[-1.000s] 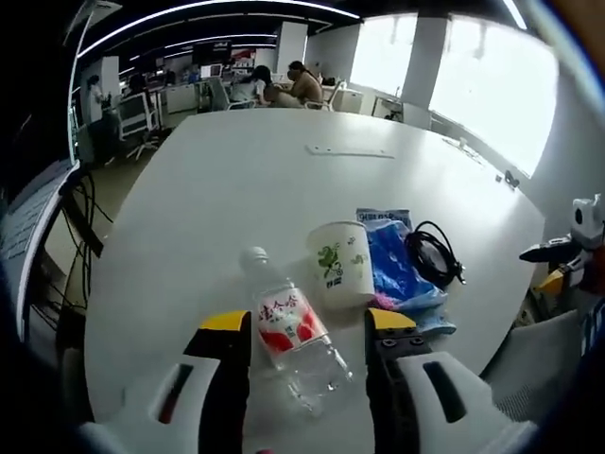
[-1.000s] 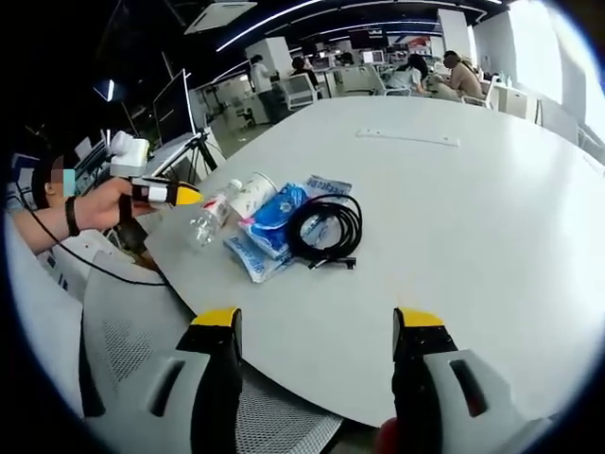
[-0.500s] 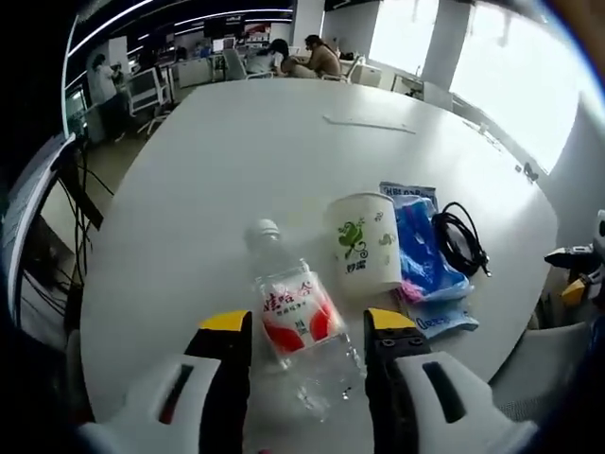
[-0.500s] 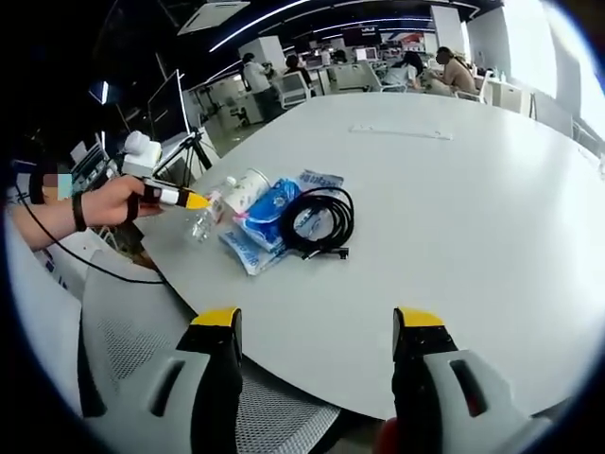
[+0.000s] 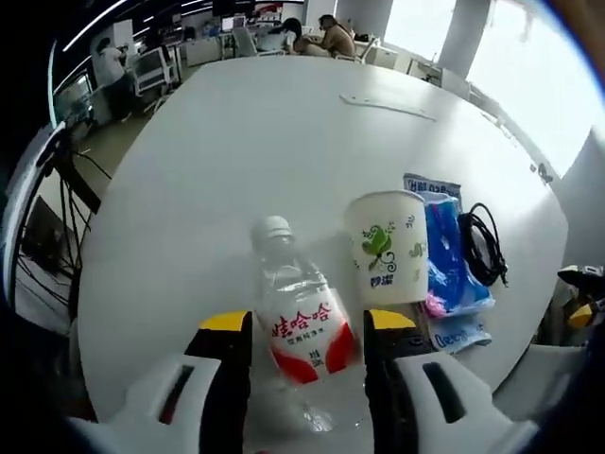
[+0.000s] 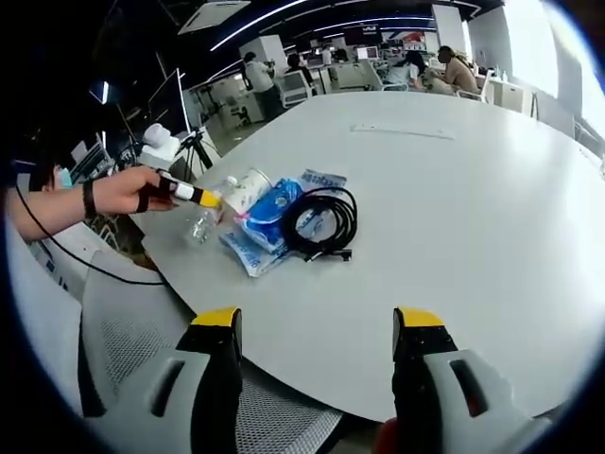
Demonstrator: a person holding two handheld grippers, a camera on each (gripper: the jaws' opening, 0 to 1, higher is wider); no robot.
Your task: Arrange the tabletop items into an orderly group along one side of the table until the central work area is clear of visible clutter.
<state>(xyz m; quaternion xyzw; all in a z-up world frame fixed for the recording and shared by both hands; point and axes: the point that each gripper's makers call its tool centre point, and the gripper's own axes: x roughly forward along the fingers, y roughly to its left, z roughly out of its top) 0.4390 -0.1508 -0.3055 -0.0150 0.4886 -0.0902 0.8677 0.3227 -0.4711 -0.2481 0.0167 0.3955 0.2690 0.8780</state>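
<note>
Table (image 5: 236, 142), white and oval, runs off the lower edge of the left gripper view, so we cannot make out its near rim there. We note four items clustered at one side. The blue snack packets (image 5: 444, 265) lie partly hidden behind the paper cup (image 5: 386, 248); the black cable coil (image 5: 484, 248) rests at their far edge. The water bottle (image 5: 298, 326) lies on its side, cap pointing away, its base blurred and cut off low in the view. It sits between the spread jaws of the left gripper (image 5: 307, 331); we cannot tell whether they touch it. The right gripper (image 6: 317, 326) hangs with jaws wide apart beyond the table's edge, well apart from the cluster.
</note>
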